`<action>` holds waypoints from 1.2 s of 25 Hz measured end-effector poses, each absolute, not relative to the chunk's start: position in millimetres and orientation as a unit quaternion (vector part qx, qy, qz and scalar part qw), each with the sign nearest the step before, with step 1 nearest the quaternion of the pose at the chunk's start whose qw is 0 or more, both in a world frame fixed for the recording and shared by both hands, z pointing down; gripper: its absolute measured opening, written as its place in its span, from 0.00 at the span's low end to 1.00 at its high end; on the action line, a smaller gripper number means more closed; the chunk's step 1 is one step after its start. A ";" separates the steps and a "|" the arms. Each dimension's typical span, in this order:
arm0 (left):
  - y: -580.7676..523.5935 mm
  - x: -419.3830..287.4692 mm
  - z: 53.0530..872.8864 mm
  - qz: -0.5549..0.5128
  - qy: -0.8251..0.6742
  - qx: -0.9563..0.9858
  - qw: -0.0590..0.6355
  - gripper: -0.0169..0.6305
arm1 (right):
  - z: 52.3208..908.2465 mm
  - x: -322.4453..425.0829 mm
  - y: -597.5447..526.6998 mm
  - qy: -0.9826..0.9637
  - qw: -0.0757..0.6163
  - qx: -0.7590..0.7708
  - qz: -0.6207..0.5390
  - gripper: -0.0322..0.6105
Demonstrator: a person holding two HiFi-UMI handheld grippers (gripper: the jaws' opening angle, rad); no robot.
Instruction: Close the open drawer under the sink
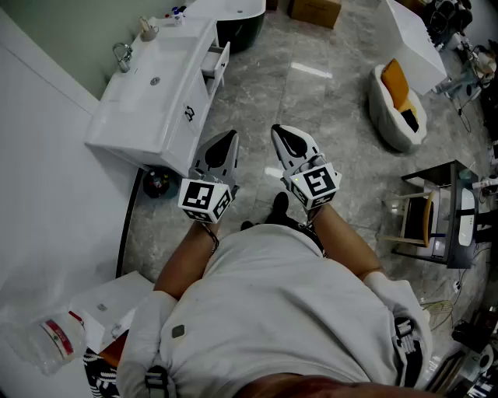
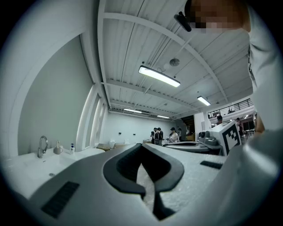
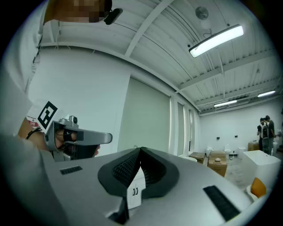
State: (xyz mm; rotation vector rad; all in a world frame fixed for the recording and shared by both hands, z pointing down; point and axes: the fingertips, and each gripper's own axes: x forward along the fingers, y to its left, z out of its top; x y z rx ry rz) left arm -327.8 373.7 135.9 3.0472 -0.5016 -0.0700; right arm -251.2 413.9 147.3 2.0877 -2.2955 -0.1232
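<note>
The white sink vanity (image 1: 136, 128) stands at the upper left of the head view, with a faucet (image 1: 122, 56) at its back. At its far end a drawer (image 1: 218, 61) sticks out open. My left gripper (image 1: 230, 137) and right gripper (image 1: 278, 129) are held level side by side in front of me, over the grey floor to the right of the vanity, touching nothing. Both are shut and empty. In the left gripper view the jaws of the left gripper (image 2: 141, 146) meet, with the sink basin (image 2: 31, 165) to their left. The right gripper (image 3: 140, 150) shows a white cabinet door (image 3: 135, 190) through its gap.
A white seat with an orange cushion (image 1: 397, 101) sits on the floor at right, a white block (image 1: 416, 43) behind it. A dark table with clutter (image 1: 436, 221) is further right. A cardboard box (image 1: 315, 11) lies far ahead. A dark round object (image 1: 158, 183) sits beside the vanity's near end.
</note>
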 end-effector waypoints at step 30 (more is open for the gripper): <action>288.6 -142.9 179.1 0.014 -0.187 0.982 0.035 0.04 | 194.2 -67.5 340.5 -0.759 0.015 0.651 -0.007 0.09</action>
